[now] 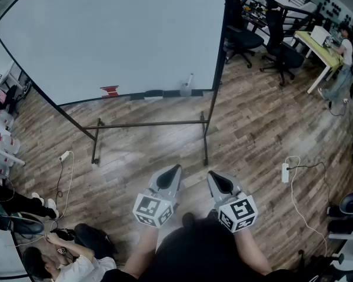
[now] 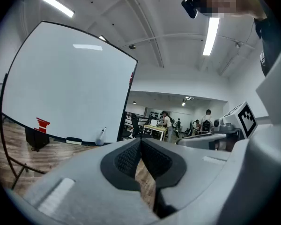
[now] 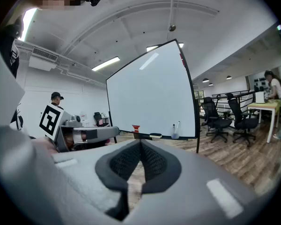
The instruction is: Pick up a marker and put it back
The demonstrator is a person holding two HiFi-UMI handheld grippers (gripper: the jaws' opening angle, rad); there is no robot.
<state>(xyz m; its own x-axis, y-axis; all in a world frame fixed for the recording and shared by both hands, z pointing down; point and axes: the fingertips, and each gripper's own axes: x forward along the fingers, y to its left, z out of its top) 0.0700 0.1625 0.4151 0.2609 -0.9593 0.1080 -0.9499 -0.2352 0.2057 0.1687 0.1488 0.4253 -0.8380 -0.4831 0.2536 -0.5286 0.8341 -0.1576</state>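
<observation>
both empty: i'm holding left gripper [image 1: 175,169] and right gripper [image 1: 212,175] with jaws together. marker [image 1: 190,80] is standing nearly upright on the whiteboard ledge [image 1: 126,97], well ahead, roughly between them, neither clearly nearer.

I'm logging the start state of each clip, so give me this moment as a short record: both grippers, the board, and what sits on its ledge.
left gripper: shut, nothing between the jaws, held low
right gripper: shut, empty, beside the left one
whiteboard: blank, on a stand, ahead of both grippers, untouched
ledge: red item, dark eraser, pale holder with what looks like a marker leaning in it
task stage: marker not yet picked up
</observation>
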